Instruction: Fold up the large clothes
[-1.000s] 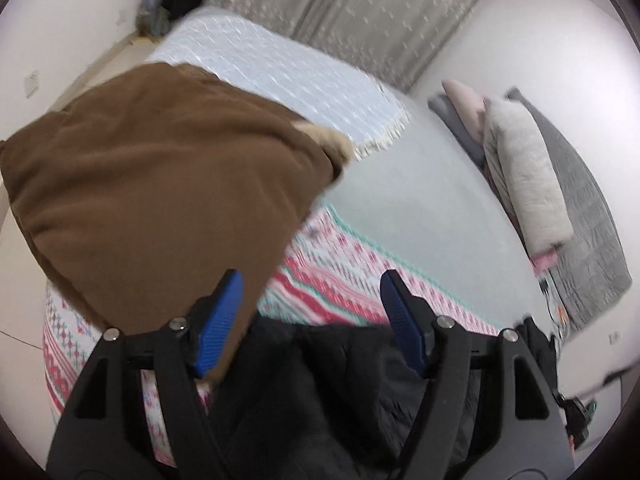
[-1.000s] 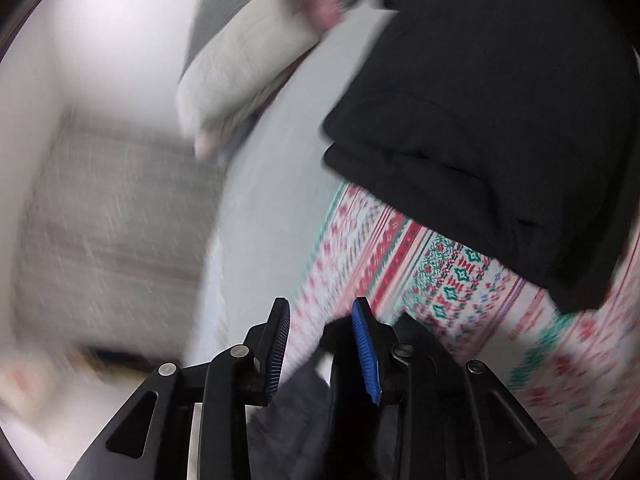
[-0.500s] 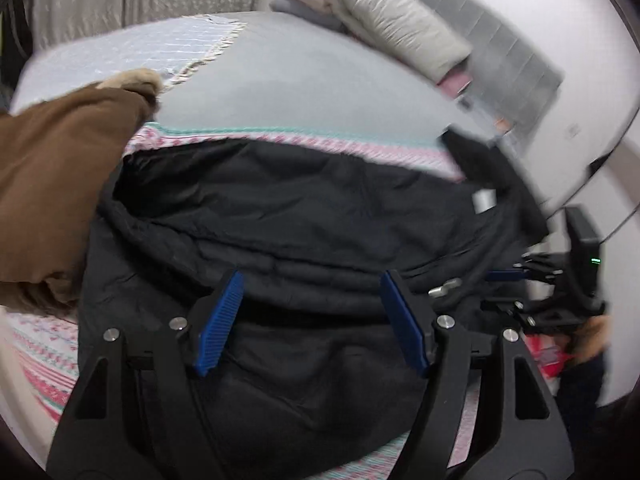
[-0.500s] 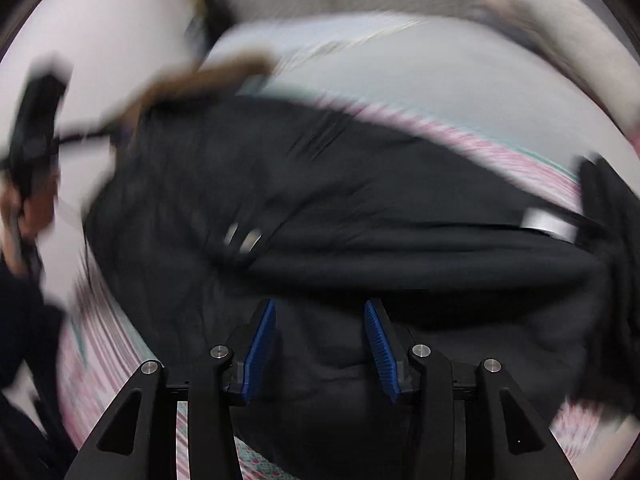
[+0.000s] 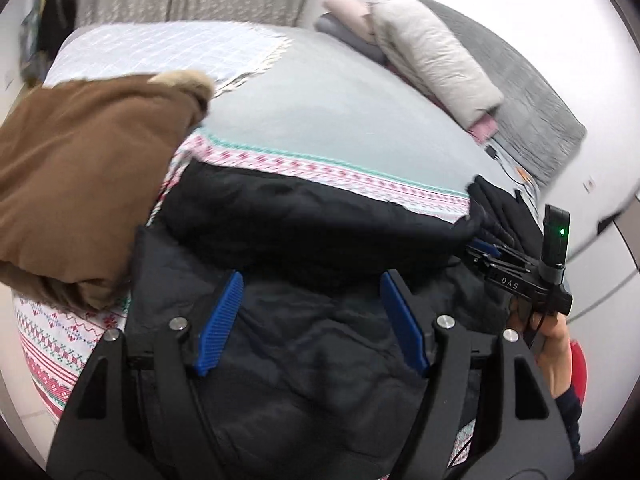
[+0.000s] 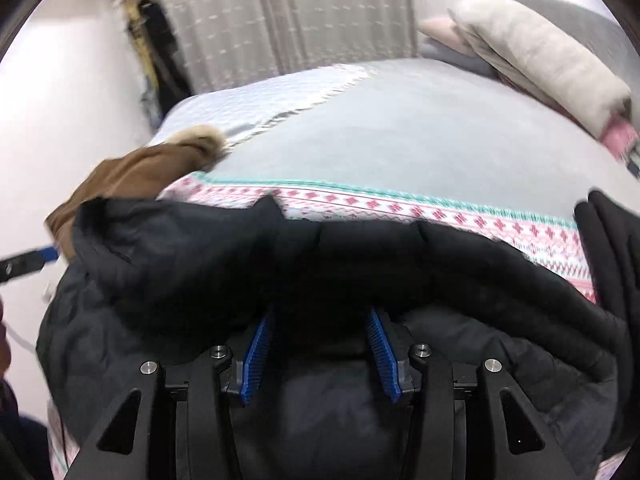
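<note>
The black padded jacket lies on the patterned blanket at the near edge of the bed, beside the folded brown coat. Your left gripper hovers over the jacket's middle with jaws spread and nothing between them. Your right gripper has just been opening; its jaws stand apart over the jacket, and no cloth is pinched. Expect the jacket to be bulky, soft and springy, with a slick shell that may slide off the pads. Take hold at a seam or hem edge, such as the rolled upper edge, rather than mid-panel.
</note>
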Available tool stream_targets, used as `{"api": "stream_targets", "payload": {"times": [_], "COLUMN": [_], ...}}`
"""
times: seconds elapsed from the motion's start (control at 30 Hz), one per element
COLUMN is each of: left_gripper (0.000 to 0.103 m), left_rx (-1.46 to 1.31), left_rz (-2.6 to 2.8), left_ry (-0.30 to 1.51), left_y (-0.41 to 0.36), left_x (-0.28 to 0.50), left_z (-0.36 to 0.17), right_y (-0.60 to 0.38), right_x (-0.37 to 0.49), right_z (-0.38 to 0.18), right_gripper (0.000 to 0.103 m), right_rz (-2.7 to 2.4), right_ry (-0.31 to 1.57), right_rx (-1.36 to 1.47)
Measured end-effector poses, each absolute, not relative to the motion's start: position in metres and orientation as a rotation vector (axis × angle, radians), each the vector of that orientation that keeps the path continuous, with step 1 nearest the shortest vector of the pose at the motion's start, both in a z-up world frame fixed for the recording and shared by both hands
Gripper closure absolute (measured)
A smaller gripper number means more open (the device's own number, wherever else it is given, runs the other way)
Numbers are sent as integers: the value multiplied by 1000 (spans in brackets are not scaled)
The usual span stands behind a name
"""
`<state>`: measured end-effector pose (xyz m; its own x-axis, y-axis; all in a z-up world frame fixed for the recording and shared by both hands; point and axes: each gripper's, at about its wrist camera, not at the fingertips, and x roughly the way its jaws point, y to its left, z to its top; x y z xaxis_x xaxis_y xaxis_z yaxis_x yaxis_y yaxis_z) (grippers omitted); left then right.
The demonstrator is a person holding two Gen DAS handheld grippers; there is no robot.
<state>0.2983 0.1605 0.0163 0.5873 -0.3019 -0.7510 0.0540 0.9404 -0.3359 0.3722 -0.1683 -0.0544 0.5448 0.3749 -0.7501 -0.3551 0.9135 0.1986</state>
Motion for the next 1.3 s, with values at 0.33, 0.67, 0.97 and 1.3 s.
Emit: {"api": "stream_targets", "payload": {"times": [0.33,0.67,0.97,1.3], "left_gripper": [31,31,31,29], "left_rx": [-263,-103,-4,37], "left_rz": [-28,-89,47,144], "left_ry": [995,937,1010,933], "left_y": [174,127,121,144], "left_x": [335,325,338,335], "left_z": [-31,-22,-60,-80], "right_y": [-180,-275,-307,-336], "right_x": [389,332,323,340], "right_z": [-89,-54,-79,-100], "right_gripper": [55,44,44,44], "right_rz": [295,262,223,101], "right_ry": [1022,1040,1067,1017], "right_rx": [124,270,266,230]}}
